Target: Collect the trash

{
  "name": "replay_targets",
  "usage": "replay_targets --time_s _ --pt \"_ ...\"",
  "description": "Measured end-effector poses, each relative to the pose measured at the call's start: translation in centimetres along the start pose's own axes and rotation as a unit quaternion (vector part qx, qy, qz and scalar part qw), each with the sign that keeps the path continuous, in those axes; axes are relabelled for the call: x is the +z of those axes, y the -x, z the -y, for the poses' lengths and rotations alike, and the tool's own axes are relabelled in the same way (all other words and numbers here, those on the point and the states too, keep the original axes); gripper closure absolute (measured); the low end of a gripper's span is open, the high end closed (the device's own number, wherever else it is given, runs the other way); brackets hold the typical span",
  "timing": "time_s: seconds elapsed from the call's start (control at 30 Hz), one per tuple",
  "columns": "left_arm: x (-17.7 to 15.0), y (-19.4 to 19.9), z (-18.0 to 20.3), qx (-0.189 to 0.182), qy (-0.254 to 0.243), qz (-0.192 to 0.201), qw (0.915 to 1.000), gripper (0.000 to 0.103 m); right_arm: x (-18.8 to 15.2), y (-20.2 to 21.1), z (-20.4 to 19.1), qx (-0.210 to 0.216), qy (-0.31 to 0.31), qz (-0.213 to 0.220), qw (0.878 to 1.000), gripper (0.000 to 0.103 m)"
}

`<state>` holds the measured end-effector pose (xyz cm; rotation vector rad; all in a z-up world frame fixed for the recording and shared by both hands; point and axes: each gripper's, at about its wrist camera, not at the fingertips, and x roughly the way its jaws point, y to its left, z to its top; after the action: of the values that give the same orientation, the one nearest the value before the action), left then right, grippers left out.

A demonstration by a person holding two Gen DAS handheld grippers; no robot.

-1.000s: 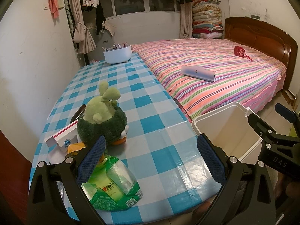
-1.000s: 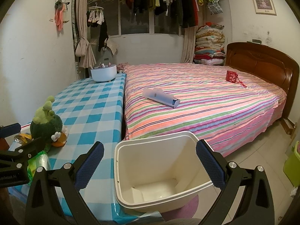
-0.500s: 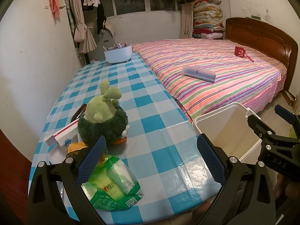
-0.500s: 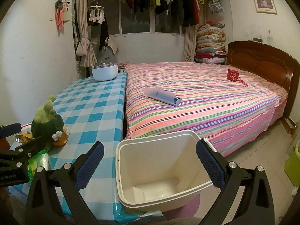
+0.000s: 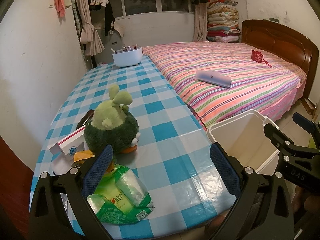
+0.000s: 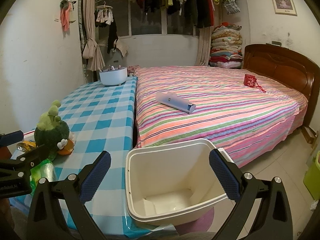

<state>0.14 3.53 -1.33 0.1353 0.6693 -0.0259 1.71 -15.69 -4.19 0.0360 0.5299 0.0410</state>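
A crumpled green plastic bag lies at the near edge of the blue checked table, just inside the left finger of my open left gripper. An orange wrapper and a red-and-white box sit behind it, beside a green plush toy. The cream bin stands on the floor by the table's right edge, empty. My right gripper hovers open over the bin's mouth. In the right wrist view the left gripper shows at the far left above the green bag.
A striped bed fills the right side, with a flat white case and a red pouch on it. A white bowl-shaped container stands at the table's far end. A green bin is on the floor at right.
Both views have shifted only slightly; both grippers stay open and nothing has been picked up or moved.
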Motion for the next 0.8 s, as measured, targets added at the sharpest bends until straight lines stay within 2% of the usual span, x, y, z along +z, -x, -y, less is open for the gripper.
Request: replay_targets --time_s 0.8 --pt "-0.21 -0.07 -0.46 0.003 0.008 -0.001 1.0000 0.006 0.18 -0.27 -0.86 0.013 0.011 -0.005 1.000 0.007"
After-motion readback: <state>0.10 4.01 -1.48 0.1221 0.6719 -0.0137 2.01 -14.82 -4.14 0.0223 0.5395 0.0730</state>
